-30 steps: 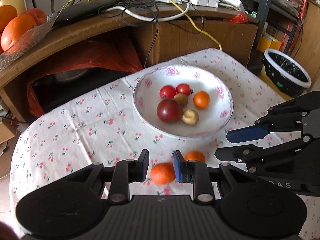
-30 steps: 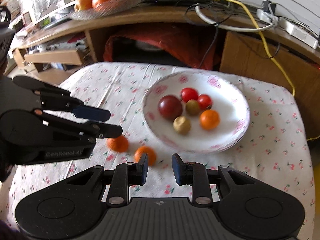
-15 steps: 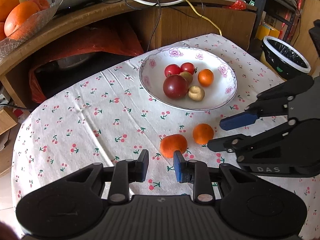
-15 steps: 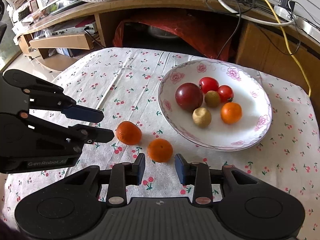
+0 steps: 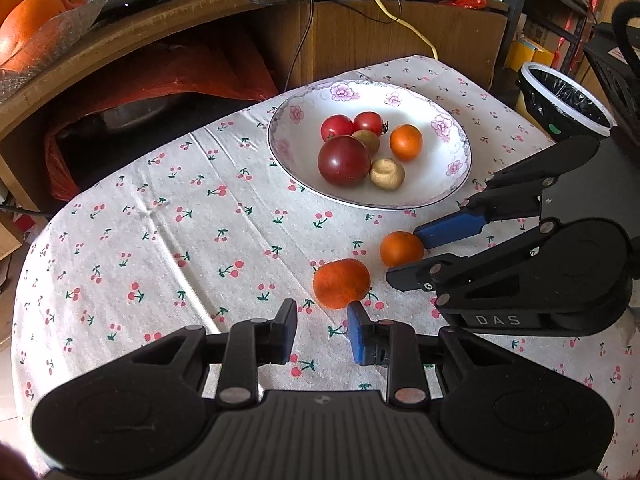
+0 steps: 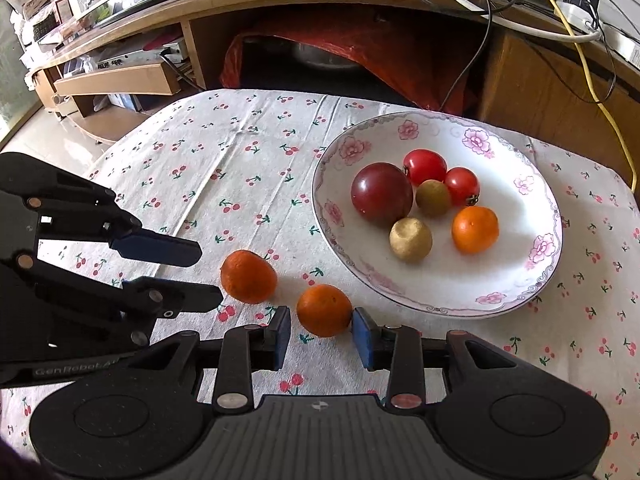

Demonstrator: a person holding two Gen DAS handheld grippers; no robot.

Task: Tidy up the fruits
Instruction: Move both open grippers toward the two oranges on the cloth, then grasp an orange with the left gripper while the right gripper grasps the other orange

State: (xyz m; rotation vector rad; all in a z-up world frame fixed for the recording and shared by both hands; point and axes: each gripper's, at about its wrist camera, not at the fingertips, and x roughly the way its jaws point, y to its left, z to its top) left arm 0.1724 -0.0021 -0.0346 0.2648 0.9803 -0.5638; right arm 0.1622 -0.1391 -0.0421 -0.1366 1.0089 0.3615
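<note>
Centrally, a white porcelain bowl with pink flower decals (image 6: 536, 276) stood on the surface, which was draped in a white cloth printed with red cherries (image 5: 160, 240). Inside the bowl lay a large dark-red plum (image 6: 382, 193), two small red tomatoes (image 6: 425, 167), two brownish-green round fruits (image 6: 433, 198) and one small orange tangerine (image 6: 475, 229). Two further fruits rested on the cloth, outside the bowl and near its rim: a larger, rough-skinned orange tangerine (image 5: 341, 283) and a smaller, smooth orange tangerine (image 6: 324, 310), lying just beside each other. The right gripper (image 6: 321, 336) was spread wide, with the smaller tangerine between its blue-padded fingers (image 6: 361, 334) (contact with the right-hand pad could not be confirmed). The left gripper (image 5: 322, 332) was likewise wide apart and held nothing; the larger tangerine sat just beyond its fingertips. Behind the surface stood a wooden desk with loose cables (image 5: 304, 28), and a black-lined waste bin (image 5: 560, 96) stood to the right.
</note>
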